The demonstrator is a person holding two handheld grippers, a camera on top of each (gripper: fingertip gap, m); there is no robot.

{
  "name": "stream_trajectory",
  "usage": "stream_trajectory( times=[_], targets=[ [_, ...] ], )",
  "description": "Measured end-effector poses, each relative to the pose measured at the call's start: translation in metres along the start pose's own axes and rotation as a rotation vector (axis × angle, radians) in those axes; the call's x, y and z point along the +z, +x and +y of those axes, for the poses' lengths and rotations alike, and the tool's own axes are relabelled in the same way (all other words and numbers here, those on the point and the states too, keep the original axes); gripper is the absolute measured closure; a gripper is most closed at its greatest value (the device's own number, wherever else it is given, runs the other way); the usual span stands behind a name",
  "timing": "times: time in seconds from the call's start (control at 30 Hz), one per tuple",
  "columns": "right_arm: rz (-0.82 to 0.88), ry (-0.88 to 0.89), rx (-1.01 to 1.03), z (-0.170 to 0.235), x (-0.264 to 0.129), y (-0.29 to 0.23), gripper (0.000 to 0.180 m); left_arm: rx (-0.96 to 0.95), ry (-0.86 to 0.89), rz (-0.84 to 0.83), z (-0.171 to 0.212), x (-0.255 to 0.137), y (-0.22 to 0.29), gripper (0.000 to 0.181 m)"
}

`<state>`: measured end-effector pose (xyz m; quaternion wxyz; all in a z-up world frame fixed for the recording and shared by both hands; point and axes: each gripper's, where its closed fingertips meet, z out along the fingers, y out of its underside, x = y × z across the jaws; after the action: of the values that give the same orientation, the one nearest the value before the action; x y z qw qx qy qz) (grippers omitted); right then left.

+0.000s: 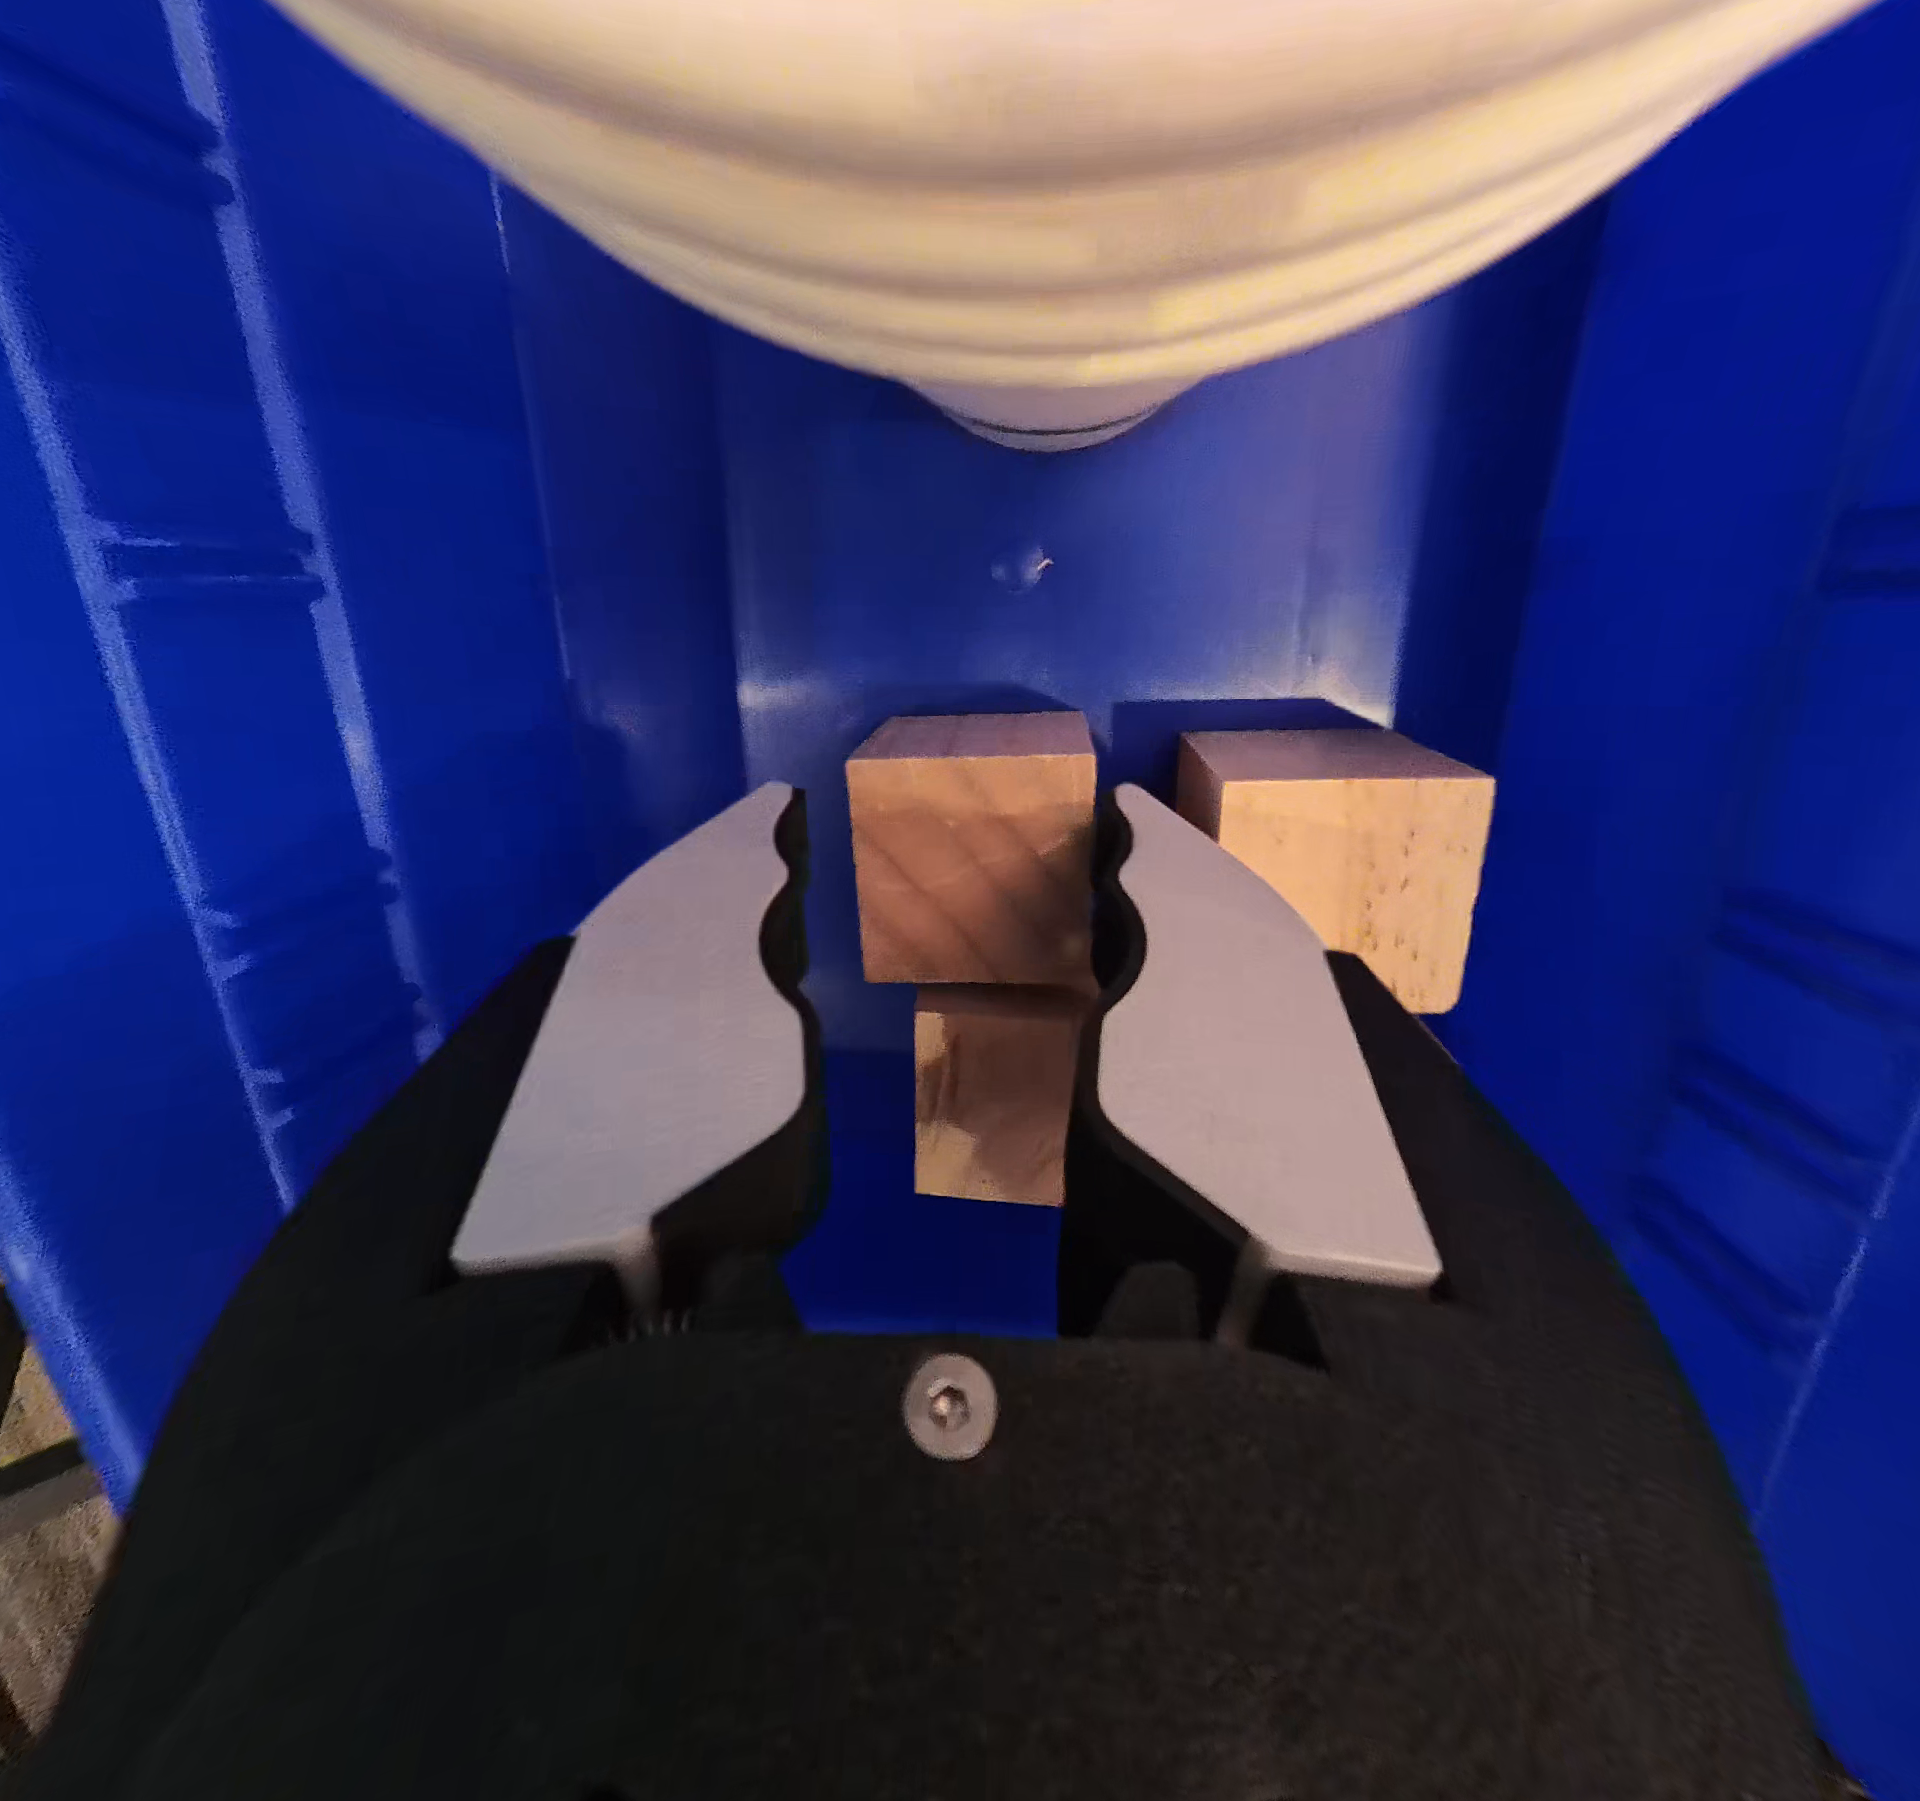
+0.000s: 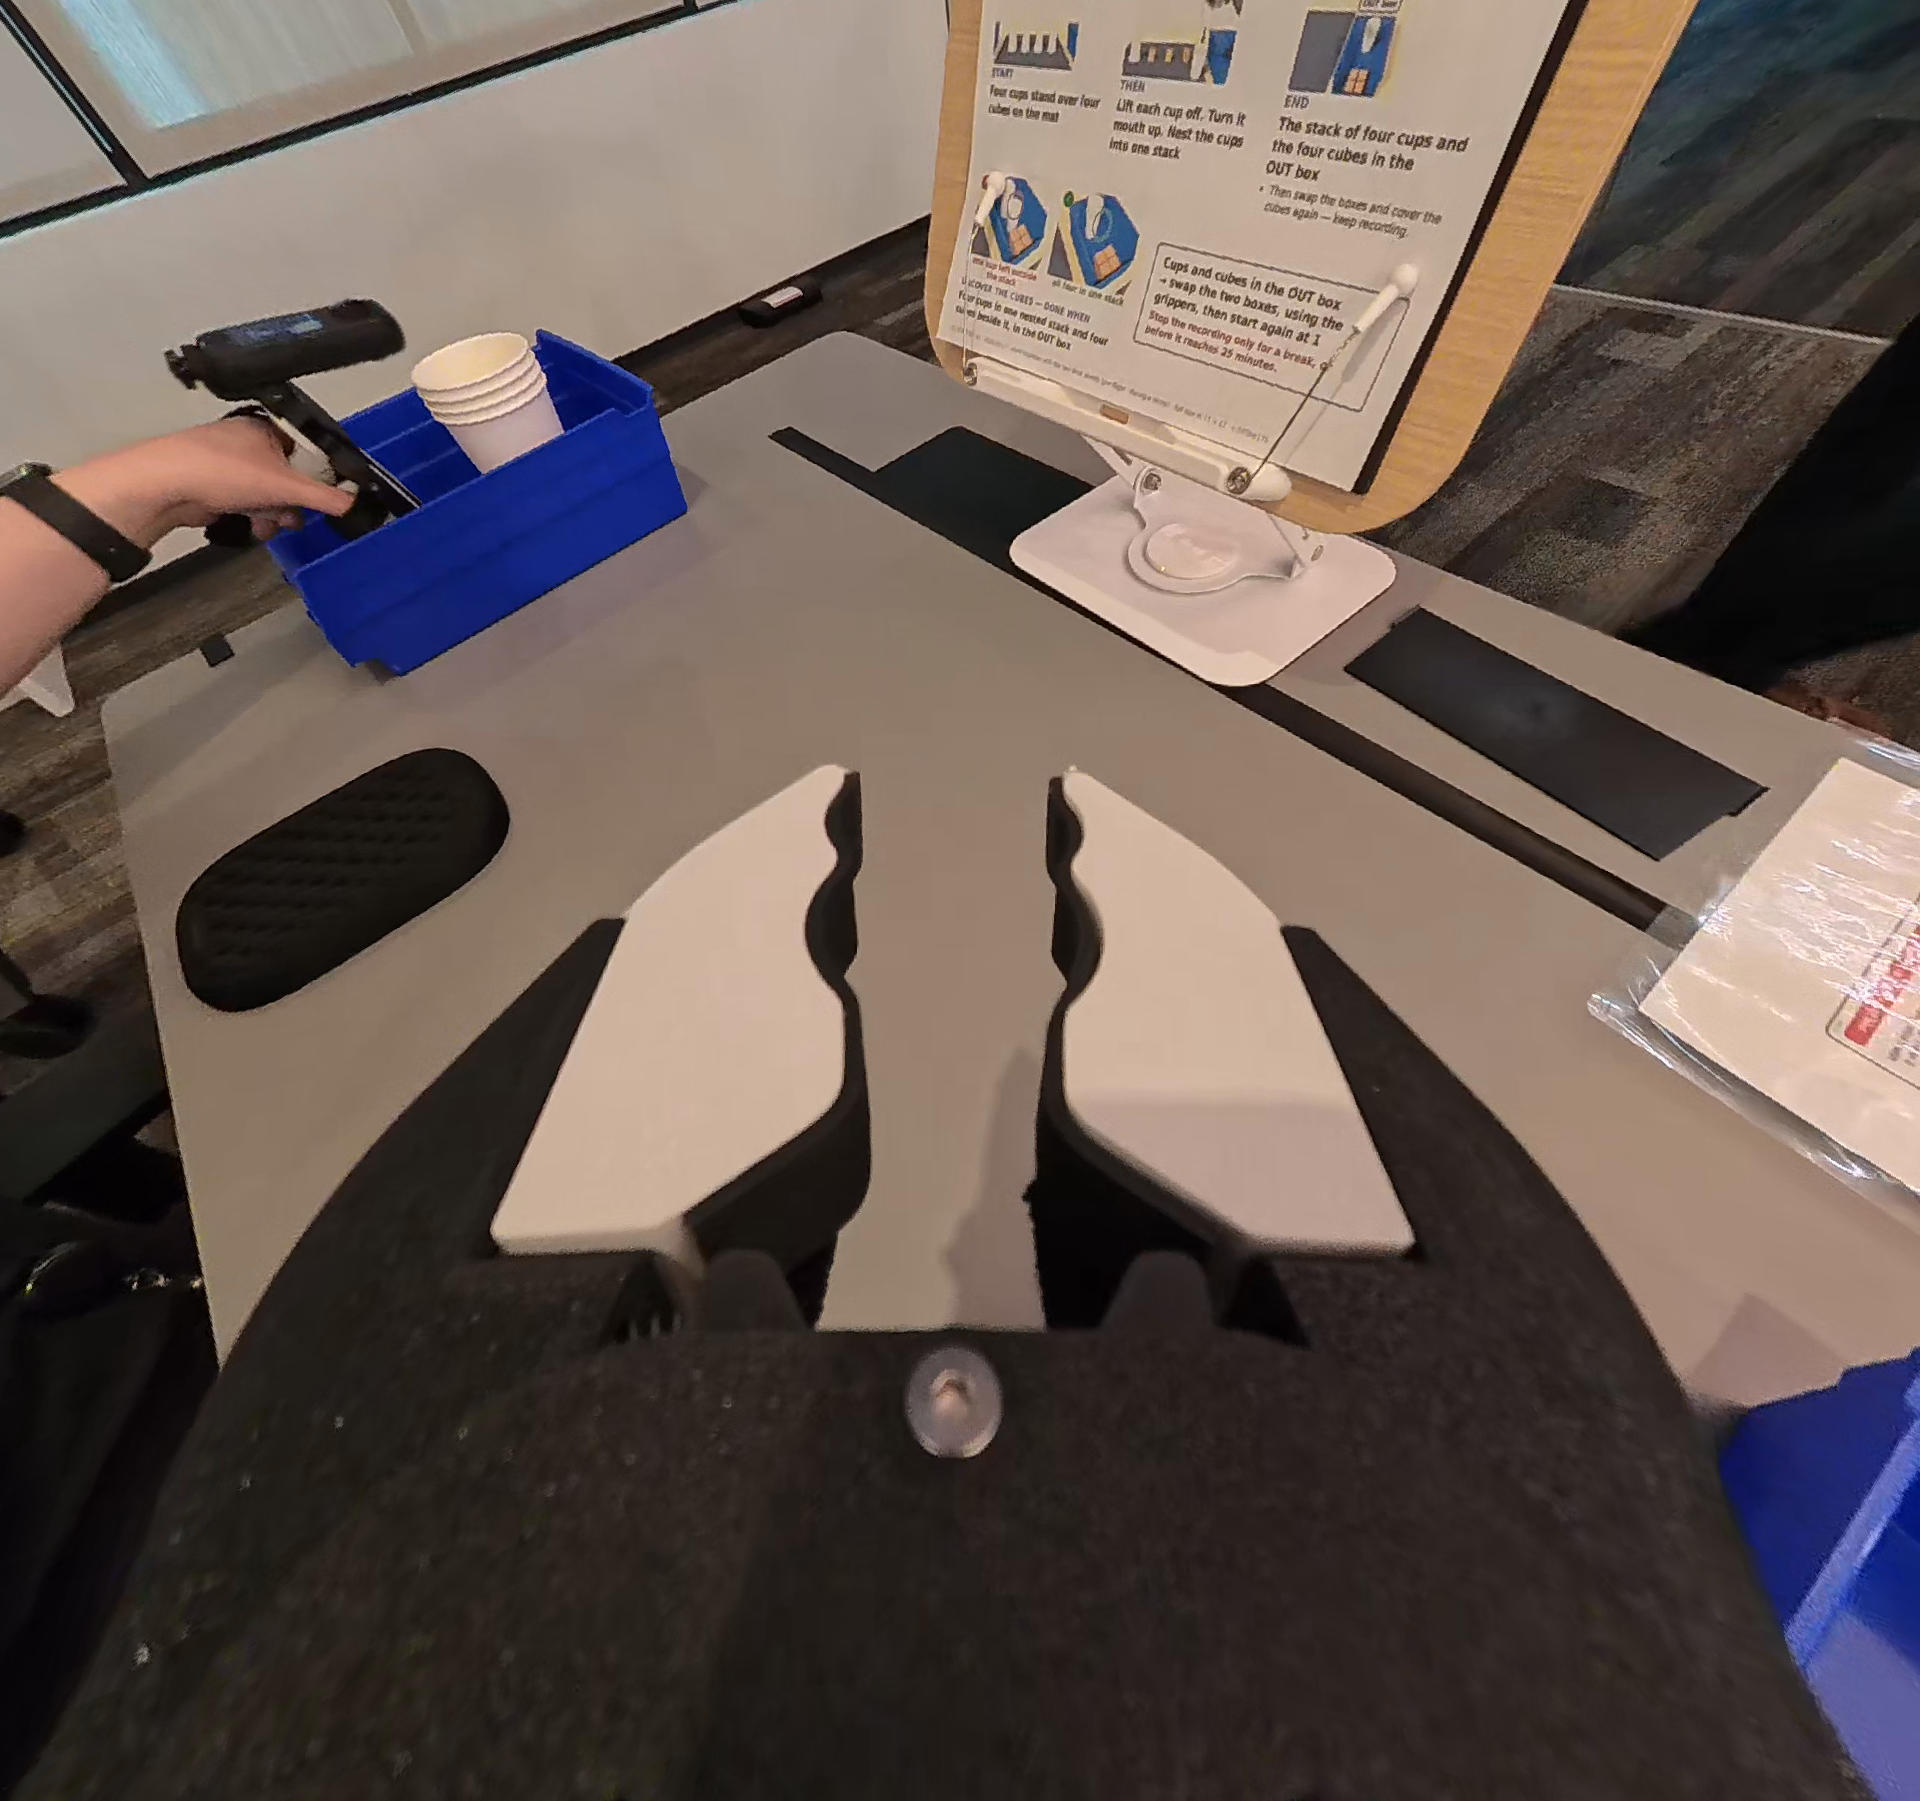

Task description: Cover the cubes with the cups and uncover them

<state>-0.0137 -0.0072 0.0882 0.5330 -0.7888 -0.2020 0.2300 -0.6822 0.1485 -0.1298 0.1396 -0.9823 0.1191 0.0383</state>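
In the left wrist view my left gripper [image 1: 951, 801] reaches into a blue bin [image 1: 343, 608]. Its jaws stand open on either side of a wooden cube [image 1: 971, 868]; the right finger touches it and a small gap shows on the left. A second cube [image 1: 992, 1097] lies below it and a third [image 1: 1351, 858] to its right. A stack of white paper cups [image 1: 966, 141] fills the top of the view. In the right wrist view my right gripper [image 2: 956, 816] is open and empty over the grey table [image 2: 831, 650]. There the cup stack [image 2: 488, 401] stands in the bin [image 2: 499, 546], with the left gripper [image 2: 353, 494] reaching in.
A person's hand [image 2: 187, 494] holds the left gripper at the bin. A black oval pad [image 2: 343, 878] lies on the table's left. An instruction board on a white stand [image 2: 1247, 193] is at the back. A sleeved sheet [image 2: 1818, 972] lies right, and another blue bin's corner [image 2: 1849, 1543] shows bottom right.
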Motion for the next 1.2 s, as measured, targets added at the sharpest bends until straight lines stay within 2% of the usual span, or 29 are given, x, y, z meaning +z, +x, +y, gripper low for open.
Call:
stream_trajectory(
  times=[0.07,0.33,0.53,0.63,0.73,0.93,1.07,1.2],
  targets=[
    [-0.002,-0.009,0.000,0.003,-0.003,-0.001,0.146,-0.004,-0.009,0.005,0.000,0.002,0.001,0.136],
    [0.009,-0.016,-0.012,0.015,-0.015,0.005,0.146,-0.034,0.043,0.008,0.000,-0.014,-0.002,0.136],
    [0.039,-0.044,-0.004,0.031,-0.030,0.024,0.146,0.003,0.178,-0.058,-0.005,-0.079,-0.006,0.136],
    [0.053,-0.049,0.014,0.038,-0.042,0.034,0.147,0.099,0.269,-0.074,-0.019,-0.120,0.020,0.136],
    [0.065,-0.040,0.031,0.043,-0.057,0.042,0.147,0.285,0.361,0.033,-0.041,-0.153,0.100,0.136],
    [0.086,-0.027,0.051,0.051,-0.091,0.047,0.147,0.857,0.525,0.321,-0.070,-0.182,0.351,0.136],
    [0.126,-0.084,0.045,0.063,-0.116,0.050,0.148,1.097,0.520,0.484,-0.072,-0.172,0.498,0.137],
    [0.172,-0.134,0.050,0.075,-0.139,0.055,0.147,1.296,0.445,0.572,-0.066,-0.145,0.605,0.137]
  ],
)
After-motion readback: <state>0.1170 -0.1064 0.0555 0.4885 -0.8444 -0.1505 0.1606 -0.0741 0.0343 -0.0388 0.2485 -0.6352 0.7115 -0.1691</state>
